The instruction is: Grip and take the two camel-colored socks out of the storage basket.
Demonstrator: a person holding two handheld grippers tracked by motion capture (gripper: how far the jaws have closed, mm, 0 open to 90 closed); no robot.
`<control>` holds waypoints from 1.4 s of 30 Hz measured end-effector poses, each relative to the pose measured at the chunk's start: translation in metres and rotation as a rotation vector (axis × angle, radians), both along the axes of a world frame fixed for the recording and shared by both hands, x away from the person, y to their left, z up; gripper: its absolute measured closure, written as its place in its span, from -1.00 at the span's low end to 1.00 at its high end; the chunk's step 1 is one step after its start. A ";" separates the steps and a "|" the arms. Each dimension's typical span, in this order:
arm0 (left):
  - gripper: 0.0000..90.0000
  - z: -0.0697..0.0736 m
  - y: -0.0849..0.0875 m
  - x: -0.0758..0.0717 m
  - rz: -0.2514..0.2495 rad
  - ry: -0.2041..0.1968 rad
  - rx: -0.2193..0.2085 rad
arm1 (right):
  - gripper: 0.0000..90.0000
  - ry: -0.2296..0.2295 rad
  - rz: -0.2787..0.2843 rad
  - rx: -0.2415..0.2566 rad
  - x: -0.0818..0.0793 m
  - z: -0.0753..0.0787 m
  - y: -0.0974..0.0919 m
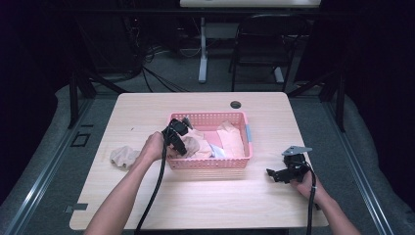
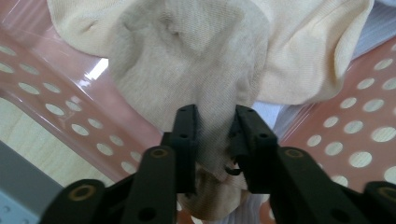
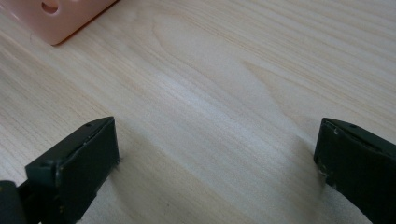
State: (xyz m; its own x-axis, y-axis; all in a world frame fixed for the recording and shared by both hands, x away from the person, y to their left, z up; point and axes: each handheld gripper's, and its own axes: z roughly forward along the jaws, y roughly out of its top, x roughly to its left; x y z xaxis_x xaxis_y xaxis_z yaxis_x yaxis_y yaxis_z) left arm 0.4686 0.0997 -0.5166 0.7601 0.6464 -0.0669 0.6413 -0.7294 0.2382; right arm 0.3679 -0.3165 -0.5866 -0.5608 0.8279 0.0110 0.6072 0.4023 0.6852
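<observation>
A pink perforated basket (image 1: 208,115) stands at the middle of the table and holds several pieces of cloth. My left gripper (image 1: 182,147) reaches down into its left end. In the left gripper view the jaws (image 2: 215,126) pinch a fold of thin beige knit cloth (image 2: 187,60), which spreads out above them over the basket wall (image 2: 355,126). To the right of the basket my right gripper (image 1: 274,175) rests low on the table. Its jaws (image 3: 215,158) stand wide apart over bare wood, with a basket corner (image 3: 60,18) at the upper left.
Another crumpled beige cloth (image 1: 123,155) lies on the table left of the basket. Inside the basket are a pale peach cloth (image 1: 232,139) and a white-blue piece (image 1: 218,149). A cable hole (image 1: 236,104) sits near the table's far edge. A chair (image 1: 264,44) stands beyond.
</observation>
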 end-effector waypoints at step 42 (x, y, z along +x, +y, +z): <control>0.82 0.108 0.042 -0.022 0.026 -0.231 -0.204 | -1.00 -0.002 0.006 -0.005 0.000 0.000 -0.001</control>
